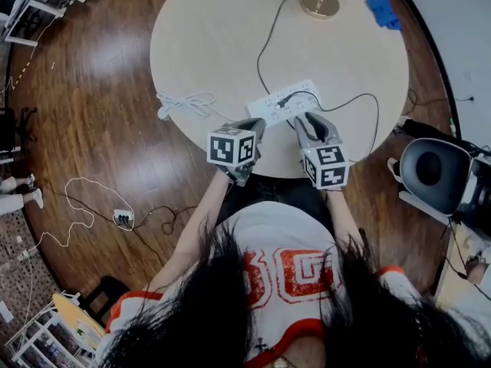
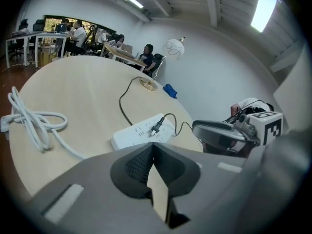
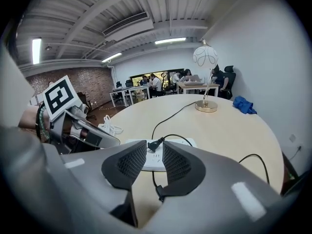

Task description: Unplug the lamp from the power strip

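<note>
Your right tool was spread, your left tool pressed together; the stiff plug looked best pinched by its body.

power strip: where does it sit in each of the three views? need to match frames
Head view: the power strip lies just above the picture's centre.
Left gripper view: the power strip lies at centre, slightly below the middle.
Right gripper view: the power strip lies low at centre, partly hidden.
Shared landmark: the lamp base, beyond the power strip in all three.
</note>
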Motion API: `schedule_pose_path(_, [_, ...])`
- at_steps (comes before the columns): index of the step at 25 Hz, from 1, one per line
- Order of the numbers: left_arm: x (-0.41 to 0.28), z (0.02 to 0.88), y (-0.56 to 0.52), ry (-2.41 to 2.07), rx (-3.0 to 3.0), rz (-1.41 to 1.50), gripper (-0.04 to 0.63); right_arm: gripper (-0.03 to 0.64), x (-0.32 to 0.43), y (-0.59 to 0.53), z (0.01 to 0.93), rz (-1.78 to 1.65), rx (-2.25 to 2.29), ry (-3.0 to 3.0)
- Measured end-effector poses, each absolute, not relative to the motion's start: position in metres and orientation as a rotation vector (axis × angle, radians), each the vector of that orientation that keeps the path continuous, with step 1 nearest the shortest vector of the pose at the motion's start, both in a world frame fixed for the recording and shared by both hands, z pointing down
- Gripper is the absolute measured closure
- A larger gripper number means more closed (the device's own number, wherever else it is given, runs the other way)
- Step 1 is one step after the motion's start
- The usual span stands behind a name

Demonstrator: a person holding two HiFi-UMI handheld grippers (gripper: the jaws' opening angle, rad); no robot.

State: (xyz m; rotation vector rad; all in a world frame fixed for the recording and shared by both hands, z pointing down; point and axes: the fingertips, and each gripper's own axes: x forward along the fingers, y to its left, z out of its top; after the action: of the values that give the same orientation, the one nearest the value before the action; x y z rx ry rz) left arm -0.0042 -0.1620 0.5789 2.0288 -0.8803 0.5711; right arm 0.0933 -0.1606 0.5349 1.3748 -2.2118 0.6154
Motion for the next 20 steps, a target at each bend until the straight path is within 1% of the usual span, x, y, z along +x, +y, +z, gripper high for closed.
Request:
schedule_pose_path(9, [-0.007, 0.502, -0.144, -0.898, 2.182, 0.346, 0.595, 0.615, 0.090, -0.143, 0.502, 0.607, 1.522, -2.267])
schedule_pose_path(14, [-0.017, 0.470, -0.130, -0.911, 2.241, 0.234, 0.595, 0.615, 0.084, -0.127, 0.487, 0.688, 1.593, -2.304])
schedule_pose_path(20, [-0.027, 0.466, -0.113, -0.895, 2.264, 0.189, 0.595, 0.615, 0.075, -0.102, 0.482, 0.696, 1.634, -2.290])
